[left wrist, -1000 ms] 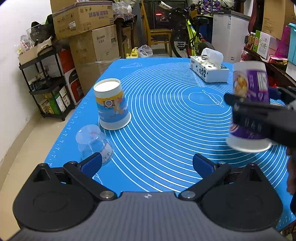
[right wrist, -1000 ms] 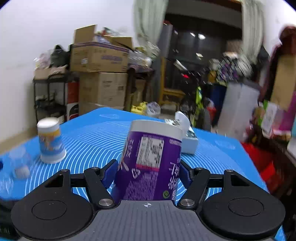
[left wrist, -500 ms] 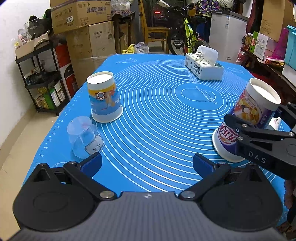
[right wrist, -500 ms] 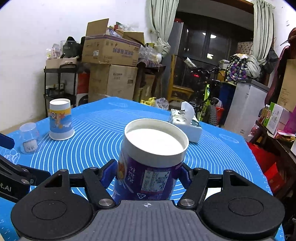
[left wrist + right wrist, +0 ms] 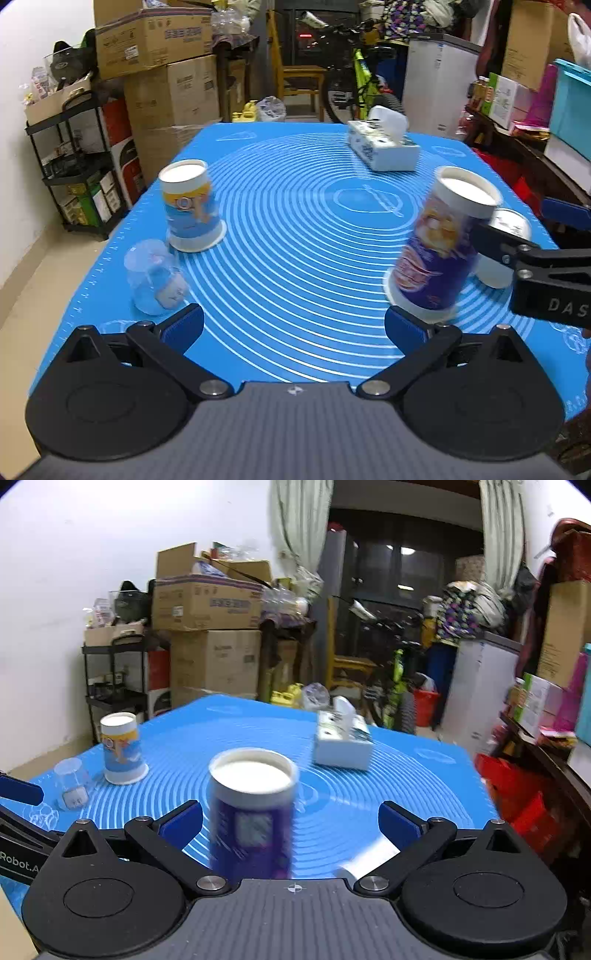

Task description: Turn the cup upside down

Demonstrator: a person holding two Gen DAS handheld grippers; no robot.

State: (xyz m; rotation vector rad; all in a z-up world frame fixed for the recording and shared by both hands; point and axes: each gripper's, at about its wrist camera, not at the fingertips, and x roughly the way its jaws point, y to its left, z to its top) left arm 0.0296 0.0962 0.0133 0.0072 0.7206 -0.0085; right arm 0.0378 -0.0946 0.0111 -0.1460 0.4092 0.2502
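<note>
The right gripper (image 5: 291,821) has its 2 blue-padded fingers (image 5: 181,821) spread wide, touching nothing; the purple cup (image 5: 253,812) stands between them, nearer the left pad, with a gap on each side. That cup rests upside down on the blue mat (image 5: 406,771), wide rim on the mat and white base facing up; it is blurred in both views. The left gripper (image 5: 293,326) is spread just as wide and holds nothing, low over the mat's near edge. Taking the purple cup (image 5: 439,243) as landmark in the left wrist view: a white cup (image 5: 504,251) stands just behind it on its right, a tissue box (image 5: 384,146) sits well beyond it, a blue-and-yellow cup (image 5: 192,210) stands inverted far to its left, and a clear plastic cup (image 5: 155,277) stands just in front of that one.
</note>
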